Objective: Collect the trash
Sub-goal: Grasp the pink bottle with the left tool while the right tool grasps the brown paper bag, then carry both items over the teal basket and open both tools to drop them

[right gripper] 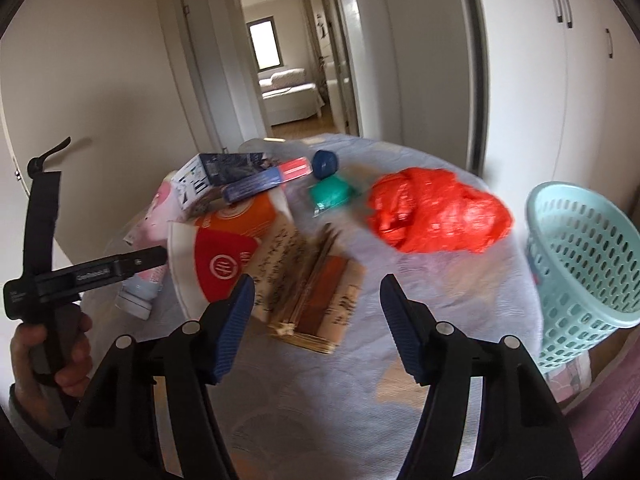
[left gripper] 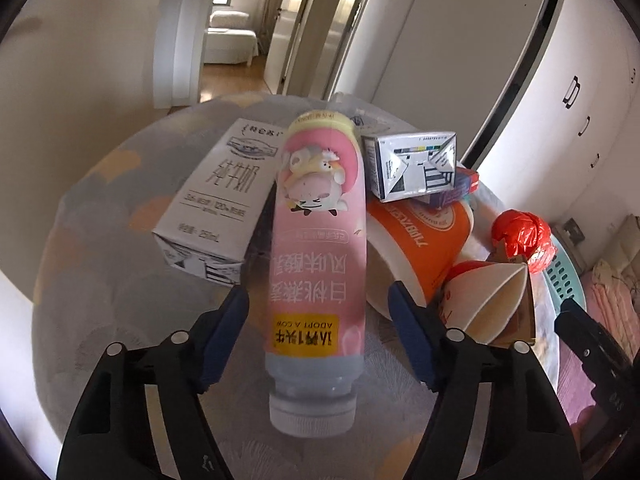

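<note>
A pink yogurt bottle lies on the round table, its cap toward me. My left gripper is open, its blue fingers on either side of the bottle, apart from it. A white milk carton lies left of the bottle, an orange paper cup and a small white box to its right. My right gripper is open and empty above a folded paper wrapper. A crumpled red plastic bag lies beyond it. The bottle shows partly behind the left gripper's body.
A light green perforated basket stands at the table's right edge. A green wad, a blue cap and a dark blue box lie at the table's far side. White wardrobe doors stand to the right.
</note>
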Tool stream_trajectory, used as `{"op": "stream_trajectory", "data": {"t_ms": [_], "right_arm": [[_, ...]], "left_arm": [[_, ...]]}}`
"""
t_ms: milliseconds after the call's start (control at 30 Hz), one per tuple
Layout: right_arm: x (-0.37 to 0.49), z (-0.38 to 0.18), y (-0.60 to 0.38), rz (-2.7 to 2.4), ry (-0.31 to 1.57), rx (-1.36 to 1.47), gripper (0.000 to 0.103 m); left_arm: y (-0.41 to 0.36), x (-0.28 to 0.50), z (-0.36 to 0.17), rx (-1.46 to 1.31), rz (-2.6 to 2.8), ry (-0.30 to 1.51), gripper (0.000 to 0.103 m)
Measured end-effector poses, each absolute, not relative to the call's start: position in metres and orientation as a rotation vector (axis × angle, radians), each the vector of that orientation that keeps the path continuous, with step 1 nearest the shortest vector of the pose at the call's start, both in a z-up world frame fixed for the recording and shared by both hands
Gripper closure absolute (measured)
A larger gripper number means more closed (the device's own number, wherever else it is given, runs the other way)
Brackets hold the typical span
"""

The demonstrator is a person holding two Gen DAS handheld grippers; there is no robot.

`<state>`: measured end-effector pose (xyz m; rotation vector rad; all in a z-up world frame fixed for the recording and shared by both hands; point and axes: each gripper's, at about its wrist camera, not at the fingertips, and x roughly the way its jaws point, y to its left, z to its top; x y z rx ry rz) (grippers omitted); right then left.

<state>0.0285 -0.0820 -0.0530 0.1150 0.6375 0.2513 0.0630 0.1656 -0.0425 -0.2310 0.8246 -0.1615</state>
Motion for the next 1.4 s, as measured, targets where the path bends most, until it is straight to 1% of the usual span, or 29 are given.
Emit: {"op": "stream_trajectory", "data": {"t_ms": [67, 133, 167, 200, 267, 300, 333, 367, 400, 433, 467, 500, 633, 833, 1000, 1133, 1400], "right_arm": [[0.035, -0.056, -0.077, 0.242, 0.658, 0.113, 0.041], [0.043, -0.060, -0.075, 0.243, 0.689, 0.119, 0.041], [0.048, -0.064, -0.073, 0.251, 0.709, 0.128, 0.042], [0.052, -0.066, -0.072, 0.255, 0.718, 0.131, 0.044], [0.058, -0.070, -0.068, 0.278, 0.741, 0.134, 0.055], [0.061, -0.072, -0.066, 0.279, 0.748, 0.129, 0.058], [0.063, -0.074, -0.064, 0.277, 0.758, 0.124, 0.064], [0.066, -0.078, -0.064, 0.280, 0.776, 0.127, 0.068], [0.068, -0.079, -0.064, 0.283, 0.785, 0.136, 0.069], [0.069, -0.081, -0.066, 0.285, 0.792, 0.147, 0.074], [0.070, -0.082, -0.068, 0.295, 0.800, 0.163, 0.082], [0.070, -0.082, -0.069, 0.302, 0.805, 0.165, 0.086], [0.065, -0.079, -0.073, 0.324, 0.798, 0.176, 0.098], [0.048, -0.056, -0.084, 0.336, 0.729, 0.162, 0.099], [0.035, -0.039, -0.097, 0.354, 0.687, 0.174, 0.099], [0.029, -0.023, -0.110, 0.349, 0.639, 0.185, 0.099], [0.008, 0.009, -0.171, 0.234, 0.518, 0.208, 0.099]], "left_arm": [[0.166, 0.066, -0.044, -0.231, -0.169, 0.838, 0.048], [0.164, 0.069, -0.045, -0.225, -0.170, 0.851, 0.053], [0.162, 0.068, -0.044, -0.215, -0.159, 0.850, 0.058], [0.162, 0.067, -0.044, -0.206, -0.151, 0.847, 0.058], [0.165, 0.066, -0.045, -0.210, -0.156, 0.844, 0.058], [0.166, 0.064, -0.044, -0.214, -0.159, 0.840, 0.058], [0.166, 0.063, -0.043, -0.213, -0.157, 0.833, 0.058], [0.166, 0.060, -0.041, -0.208, -0.152, 0.820, 0.058], [0.165, 0.058, -0.040, -0.204, -0.149, 0.811, 0.058], [0.165, 0.055, -0.038, -0.203, -0.148, 0.803, 0.058], [0.165, 0.053, -0.037, -0.207, -0.147, 0.798, 0.058], [0.165, 0.051, -0.035, -0.214, -0.148, 0.790, 0.058], [0.165, 0.041, -0.025, -0.236, -0.150, 0.752, 0.058], [0.158, 0.025, -0.006, -0.256, -0.161, 0.674, 0.058], [0.147, 0.020, 0.006, -0.252, -0.182, 0.645, 0.058], [0.129, 0.020, 0.013, -0.230, -0.213, 0.625, 0.058], [0.072, 0.017, 0.034, -0.164, -0.338, 0.572, 0.058]]}}
